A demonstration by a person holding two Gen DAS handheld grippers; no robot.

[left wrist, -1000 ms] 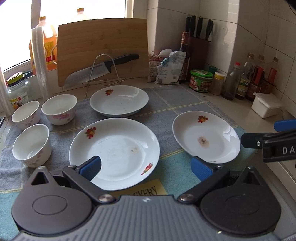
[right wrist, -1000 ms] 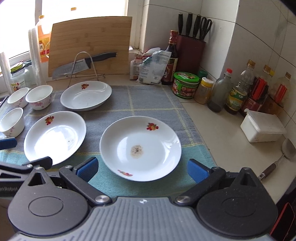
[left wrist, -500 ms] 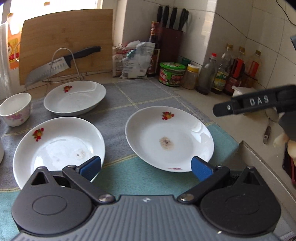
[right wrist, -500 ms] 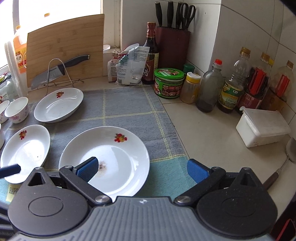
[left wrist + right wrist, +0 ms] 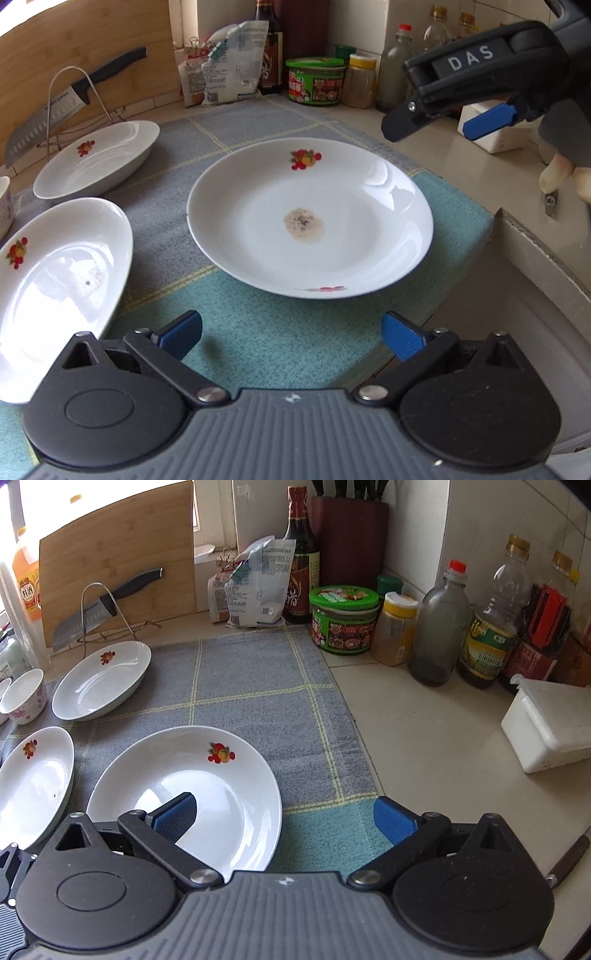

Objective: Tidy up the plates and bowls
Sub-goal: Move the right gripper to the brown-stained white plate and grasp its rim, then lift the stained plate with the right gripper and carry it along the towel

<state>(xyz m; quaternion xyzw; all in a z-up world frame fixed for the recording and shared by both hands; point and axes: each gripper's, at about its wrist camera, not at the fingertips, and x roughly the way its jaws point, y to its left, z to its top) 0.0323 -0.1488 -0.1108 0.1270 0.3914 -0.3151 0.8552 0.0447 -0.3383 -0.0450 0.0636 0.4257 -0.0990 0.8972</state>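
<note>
Clearly nothing is stacked yet: three plates lie apart on the desk cloth, the stained plate (image 5: pixel 310 218) nearest. My left tool (image 5: pixel 291 332) and right tool (image 5: pixel 284 814) gape, holding nothing.

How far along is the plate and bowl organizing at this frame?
Nothing looks stacked yet: three plates lie apart on the cloth mat. Both grippers, left and right, are open and empty near the stained plate. All plates and the bowl remain to sort.
</note>
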